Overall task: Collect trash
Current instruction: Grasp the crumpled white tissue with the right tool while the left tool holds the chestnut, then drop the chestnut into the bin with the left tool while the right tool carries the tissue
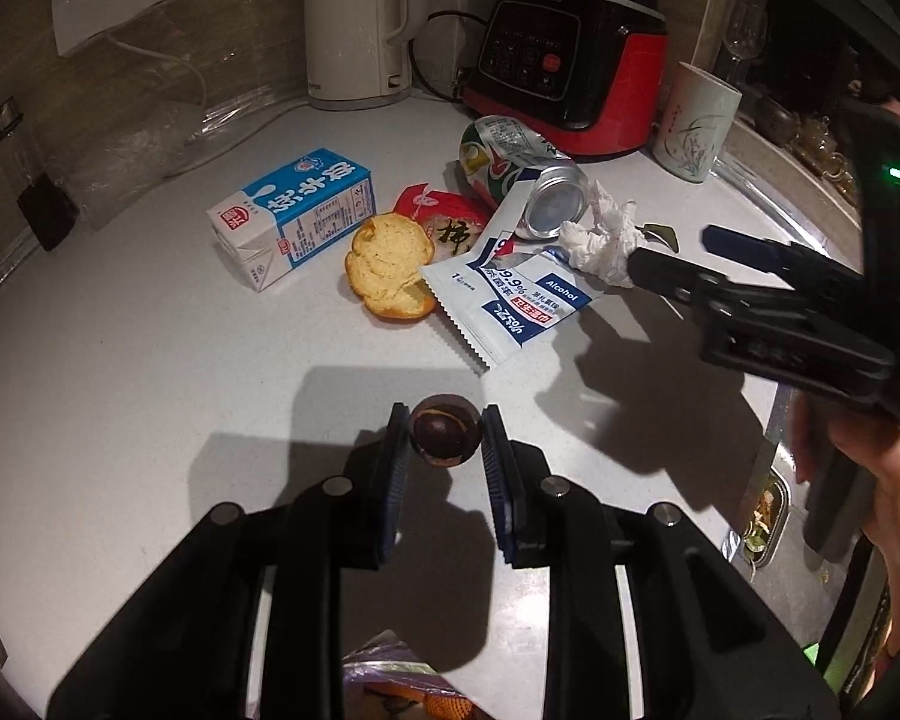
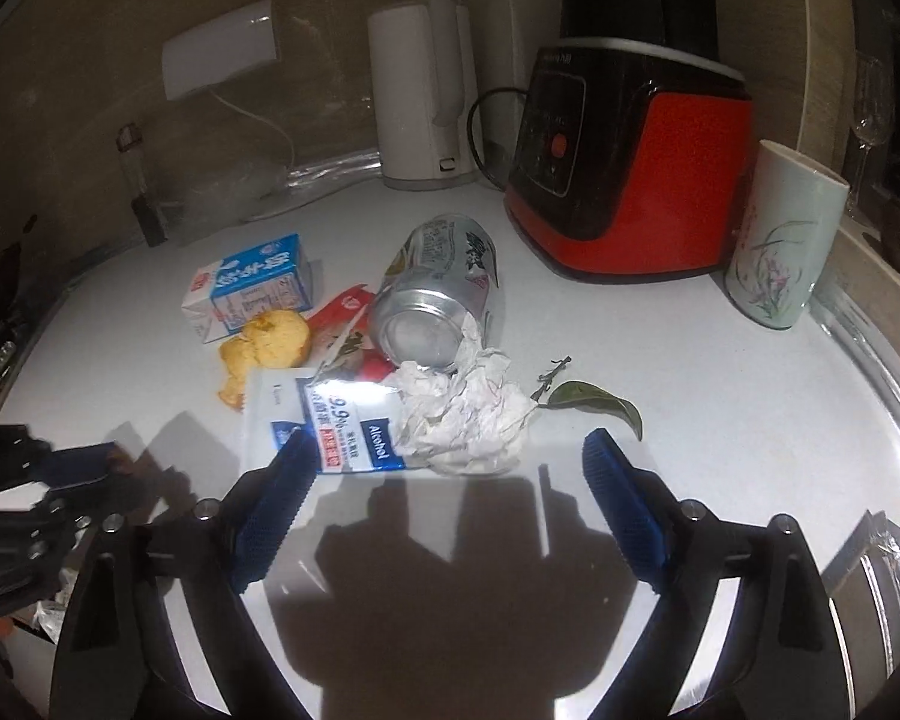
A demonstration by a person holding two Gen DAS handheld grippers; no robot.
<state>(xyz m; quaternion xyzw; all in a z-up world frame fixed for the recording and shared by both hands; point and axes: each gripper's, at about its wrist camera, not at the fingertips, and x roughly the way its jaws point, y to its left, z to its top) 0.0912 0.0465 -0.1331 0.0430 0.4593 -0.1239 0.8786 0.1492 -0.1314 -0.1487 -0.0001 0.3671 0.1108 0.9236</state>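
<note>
- Your left gripper [image 1: 444,429] pinches a dark round fruit husk [image 1: 445,430], probably mangosteen, jaws narrow.
- Your right gripper [image 2: 450,468] gapes wide, empty, crumpled tissue [image 2: 465,414] at twelve o'clock.
- Remaining trash litters the white counter [image 2: 720,396].

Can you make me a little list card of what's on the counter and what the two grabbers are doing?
left gripper: shut on a small dark round fruit shell
right gripper: open, just before the crumpled tissue
trash on counter: milk carton, orange peel, alcohol wipe packet, drink can, red wrapper, green leaf
not trash: kettle, blender base, cup
</note>
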